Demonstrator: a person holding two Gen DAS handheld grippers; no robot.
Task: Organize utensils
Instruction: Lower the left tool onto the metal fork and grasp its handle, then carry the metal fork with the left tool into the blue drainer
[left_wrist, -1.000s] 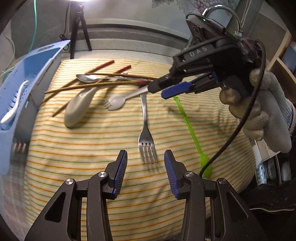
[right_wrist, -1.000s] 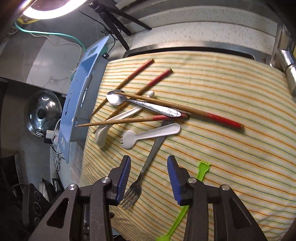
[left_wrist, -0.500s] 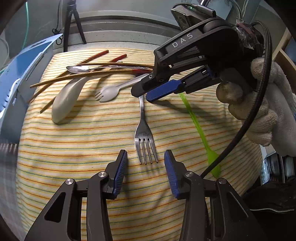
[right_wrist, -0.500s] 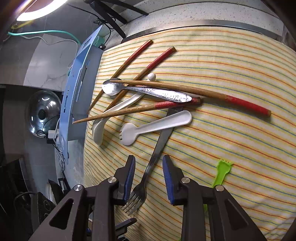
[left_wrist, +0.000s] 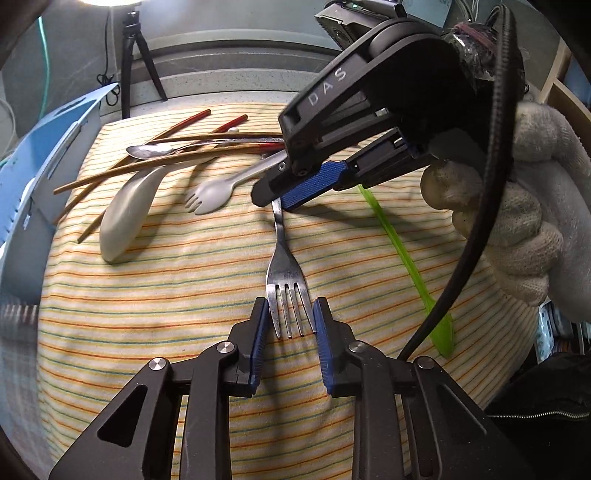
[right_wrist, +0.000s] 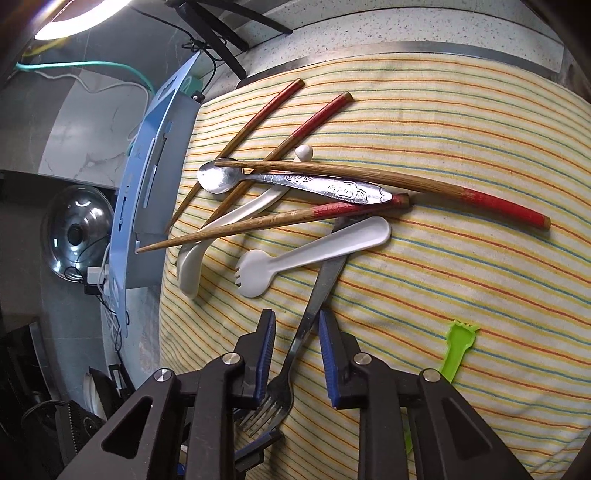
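Your left gripper (left_wrist: 289, 316) brackets the tines of the silver metal fork (left_wrist: 283, 266) on the striped yellow cloth (left_wrist: 177, 295), pads narrowed, nearly touching them but not clamped. Your right gripper (right_wrist: 296, 328) straddles the same fork's handle, jaws partly open. The chopsticks, spoons and white spork (right_wrist: 314, 254) lie piled beyond, beside the blue plastic rack (right_wrist: 151, 177).

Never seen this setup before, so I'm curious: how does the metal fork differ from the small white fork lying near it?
The metal fork is shiny steel, slim and long; the white fork is matte plastic, short and broad. The metal fork lies between both grippers' fingers; the white fork is untouched. The white fork's handle rests across the metal fork's. Both lie on the striped cloth.
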